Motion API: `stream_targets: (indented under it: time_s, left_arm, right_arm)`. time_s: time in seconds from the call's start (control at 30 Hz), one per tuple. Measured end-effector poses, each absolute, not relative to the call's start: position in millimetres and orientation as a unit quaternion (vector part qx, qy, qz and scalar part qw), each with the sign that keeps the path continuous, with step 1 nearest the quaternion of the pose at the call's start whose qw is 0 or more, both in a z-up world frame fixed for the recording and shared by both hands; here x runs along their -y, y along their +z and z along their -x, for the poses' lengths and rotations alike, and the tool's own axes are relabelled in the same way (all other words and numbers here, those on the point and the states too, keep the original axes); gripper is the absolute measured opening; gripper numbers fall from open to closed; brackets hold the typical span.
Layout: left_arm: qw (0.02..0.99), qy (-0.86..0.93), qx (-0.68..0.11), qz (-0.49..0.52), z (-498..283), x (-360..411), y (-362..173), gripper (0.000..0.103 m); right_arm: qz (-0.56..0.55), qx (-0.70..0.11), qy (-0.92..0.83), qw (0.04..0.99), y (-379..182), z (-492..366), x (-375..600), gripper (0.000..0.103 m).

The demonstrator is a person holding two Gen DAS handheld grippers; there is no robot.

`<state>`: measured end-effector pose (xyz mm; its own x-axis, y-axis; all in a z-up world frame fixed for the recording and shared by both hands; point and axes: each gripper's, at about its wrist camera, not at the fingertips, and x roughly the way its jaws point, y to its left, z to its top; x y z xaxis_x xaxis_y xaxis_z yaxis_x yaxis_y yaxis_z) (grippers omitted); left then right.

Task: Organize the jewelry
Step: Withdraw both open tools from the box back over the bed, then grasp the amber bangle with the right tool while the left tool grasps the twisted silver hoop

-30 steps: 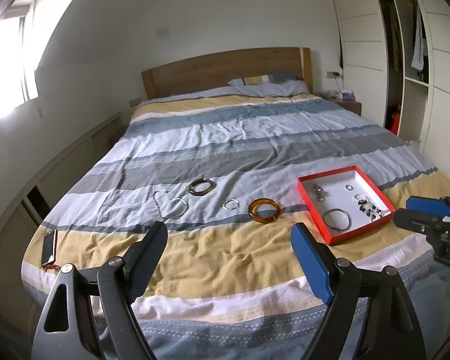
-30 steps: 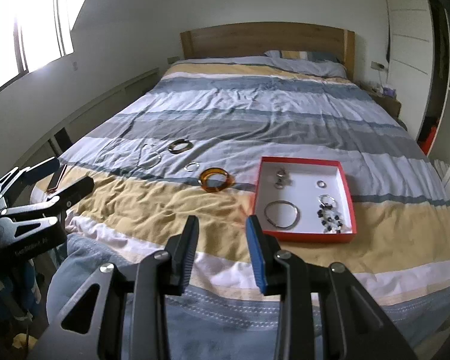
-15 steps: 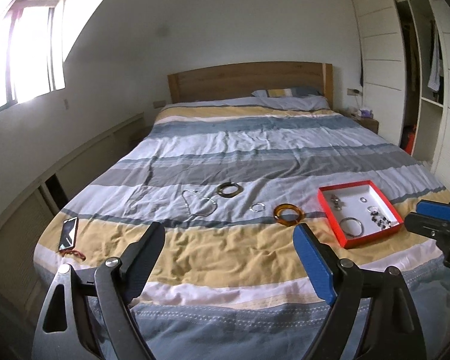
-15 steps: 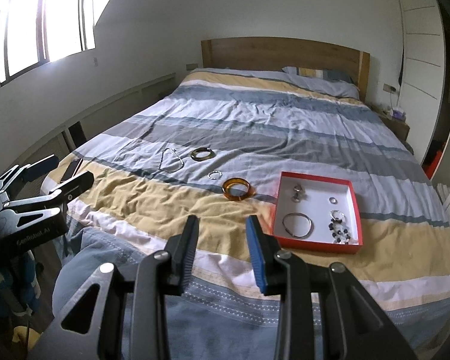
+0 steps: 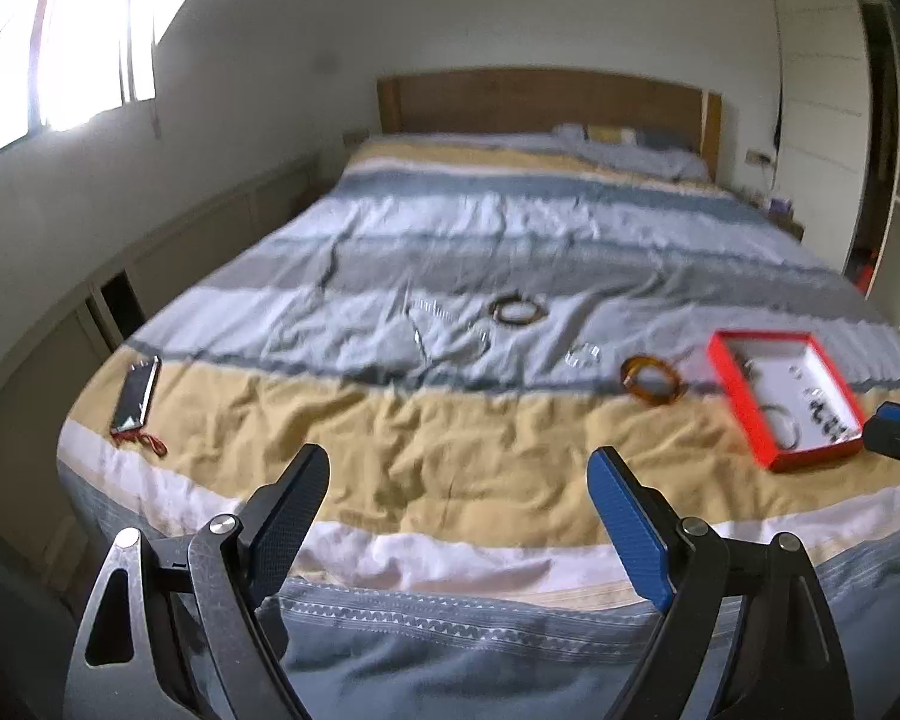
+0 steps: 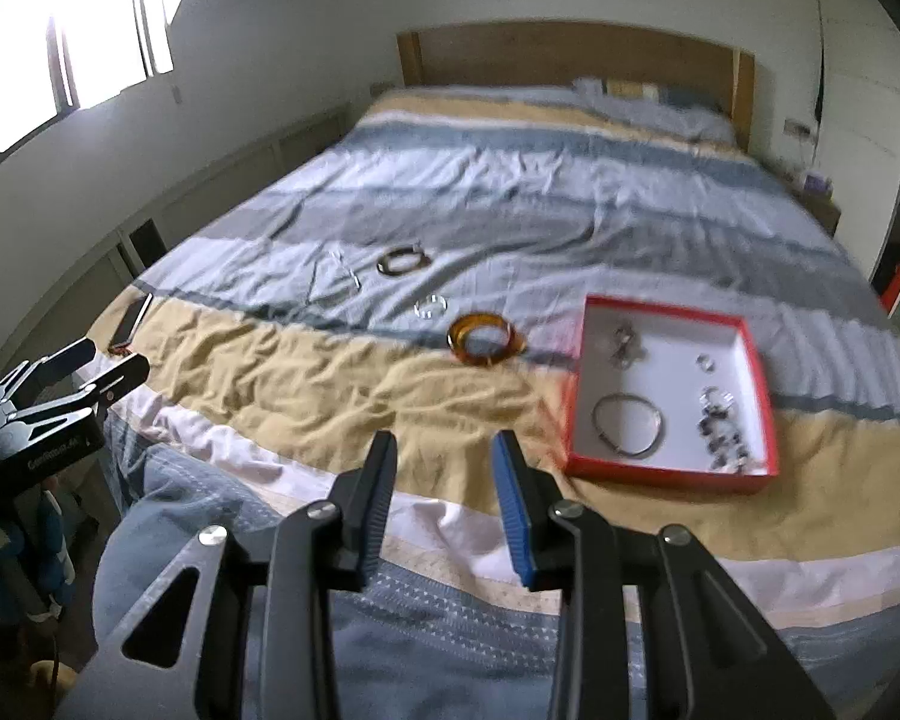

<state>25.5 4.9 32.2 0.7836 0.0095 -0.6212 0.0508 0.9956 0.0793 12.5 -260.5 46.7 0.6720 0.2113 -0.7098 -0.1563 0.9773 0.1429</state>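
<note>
A red tray [image 6: 576, 414] with a white inside lies on the striped bed and holds a silver bangle [image 6: 628, 425], rings and beads; it also shows in the left wrist view [image 5: 744, 402]. Left of it lie an amber bangle [image 6: 486, 339] [image 5: 654, 381], a small clear ring [image 6: 430, 305] [image 5: 583, 354], a dark bangle [image 6: 403, 260] [image 5: 517, 311] and a thin chain necklace [image 6: 336, 279] [image 5: 444, 330]. My left gripper [image 5: 457, 507] is wide open and empty above the bed's foot. My right gripper [image 6: 444, 480] is open with a narrower gap, empty, near the tray's front left corner.
A phone [image 5: 135, 393] with a red cord lies on the bed's front left corner. A wooden headboard [image 6: 576, 57] and pillows stand at the far end. A wall with low cabinets runs along the left, a wardrobe along the right.
Both cameras have swung: the jewelry and tray now sit further right in the left wrist view. The gripper jaws have not changed their openings.
</note>
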Motion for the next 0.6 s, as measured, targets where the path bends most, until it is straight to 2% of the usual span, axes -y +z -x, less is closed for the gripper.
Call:
stream_targets:
  time_s: [0.27,0.37,0.6]
  left_arm:
    - [0.919,-0.037,-0.391,-0.026,-102,4,-25,0.078]
    - [0.913,-0.045,-0.406,-0.02,-131,7,-41,0.071]
    - [0.904,-0.042,-0.426,-0.009,-184,2,-69,0.07]
  right_arm:
    - [-0.053,-0.441,0.121,0.887,-9,-83,259,0.032]
    - [-0.053,-0.459,0.131,0.877,-32,-114,254,0.032]
    - [-0.063,-0.474,0.149,0.865,-66,-170,248,0.032]
